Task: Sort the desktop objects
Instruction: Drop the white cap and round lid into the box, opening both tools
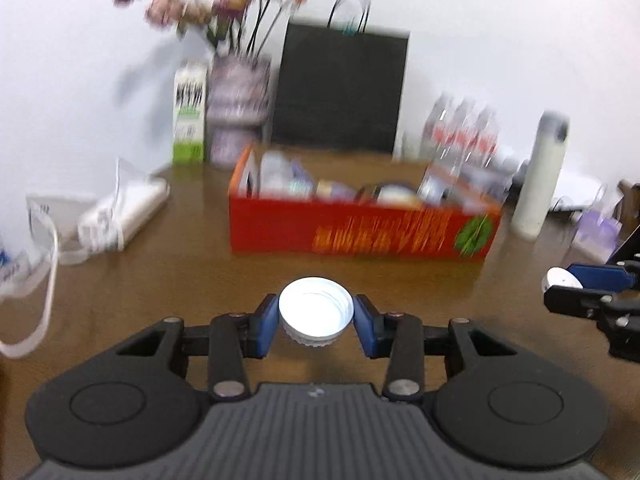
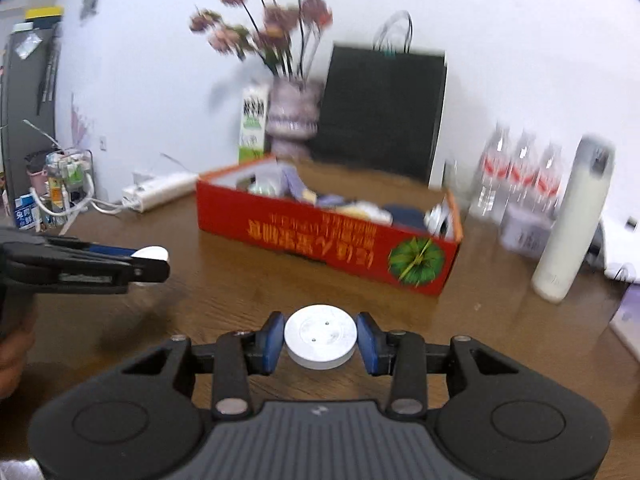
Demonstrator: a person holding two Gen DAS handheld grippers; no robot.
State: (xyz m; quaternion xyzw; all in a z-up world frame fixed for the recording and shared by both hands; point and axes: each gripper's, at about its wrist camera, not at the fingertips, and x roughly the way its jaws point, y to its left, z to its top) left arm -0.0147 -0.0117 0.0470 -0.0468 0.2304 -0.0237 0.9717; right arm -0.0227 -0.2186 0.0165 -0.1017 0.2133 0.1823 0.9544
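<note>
My left gripper [image 1: 316, 316] is shut on a white screw cap [image 1: 316, 312], open side up, held above the brown table [image 1: 160, 280]. My right gripper [image 2: 320, 338] is shut on a white round disc [image 2: 320, 336] with two small dots on top. The red cardboard box [image 1: 360, 228] with several items inside stands ahead of both; it also shows in the right wrist view [image 2: 328, 244]. The right gripper shows at the right edge of the left wrist view [image 1: 560, 286]. The left gripper shows at the left of the right wrist view [image 2: 156, 262].
A vase of flowers [image 1: 236, 112], a green-white carton [image 1: 190, 116], a black paper bag [image 1: 340, 88], water bottles [image 1: 464, 132] and a white flask [image 1: 540, 176] stand behind the box. A power strip [image 2: 160, 190] and plastic bags [image 1: 120, 208] lie at the left.
</note>
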